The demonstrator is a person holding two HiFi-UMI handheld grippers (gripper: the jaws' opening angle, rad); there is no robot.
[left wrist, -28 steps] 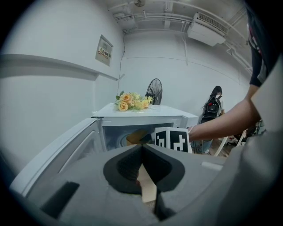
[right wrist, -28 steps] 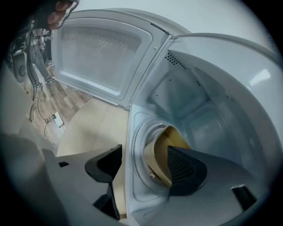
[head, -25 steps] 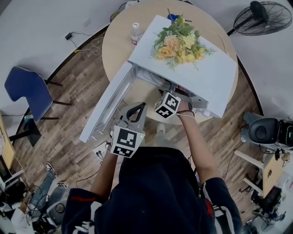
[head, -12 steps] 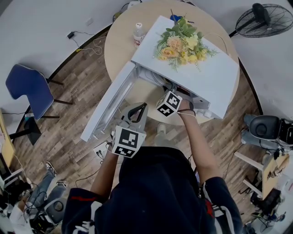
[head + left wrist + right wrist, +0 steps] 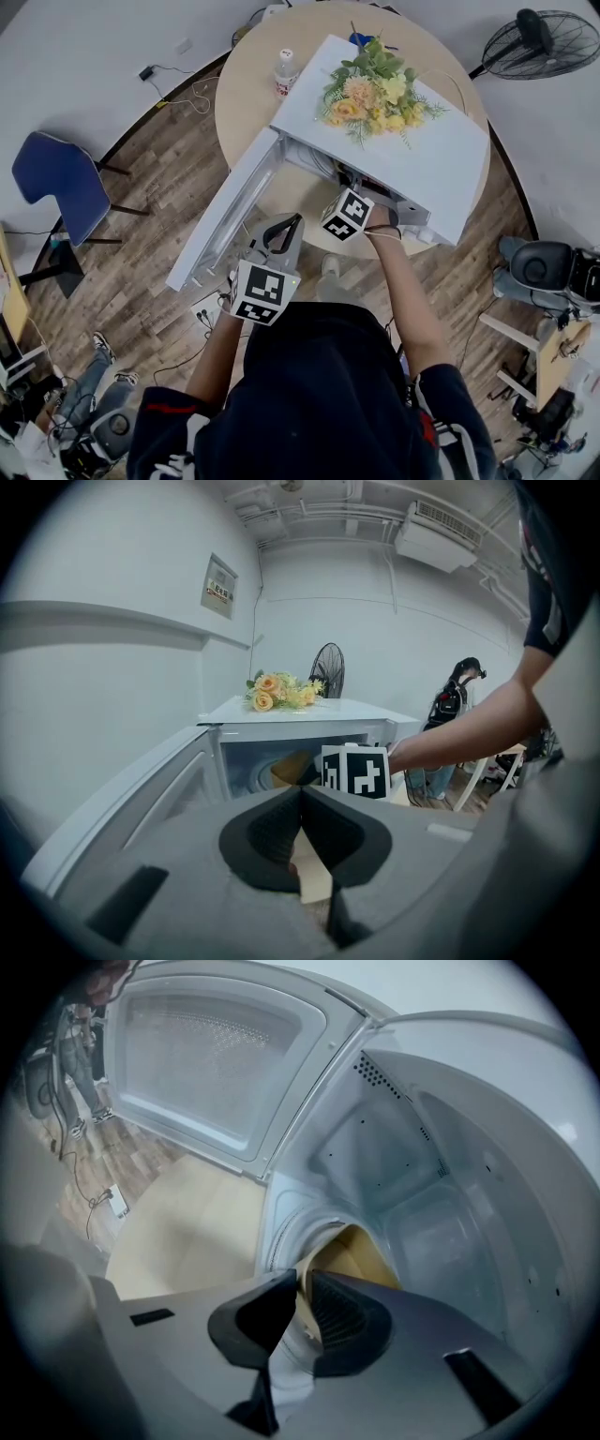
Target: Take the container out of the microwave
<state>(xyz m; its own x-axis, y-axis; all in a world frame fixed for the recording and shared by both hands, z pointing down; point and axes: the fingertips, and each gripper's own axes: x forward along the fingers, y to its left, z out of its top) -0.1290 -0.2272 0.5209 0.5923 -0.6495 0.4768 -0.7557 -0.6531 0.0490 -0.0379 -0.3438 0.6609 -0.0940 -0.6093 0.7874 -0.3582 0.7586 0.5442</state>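
The white microwave [image 5: 412, 150] stands on the round table with its door [image 5: 225, 211] swung open to the left. Inside sits a tan container [image 5: 361, 1251], also visible in the left gripper view as the container [image 5: 289, 767]. My right gripper [image 5: 302, 1283] reaches into the cavity; its jaws have just been closing and now pinch the container's near rim. In the head view only its marker cube [image 5: 345, 214] shows at the opening. My left gripper [image 5: 289, 223] hangs in front of the door, shut with nothing in it, as the left gripper [image 5: 300, 791] view shows.
A bunch of yellow flowers [image 5: 375, 89] lies on the microwave's top. A small bottle [image 5: 284, 67] stands on the round table [image 5: 248, 112] behind the door. A blue chair [image 5: 56, 187] is at the left and a fan [image 5: 539, 37] at the back right.
In the head view both hands keep their places. The right jaws are hidden inside the microwave there.
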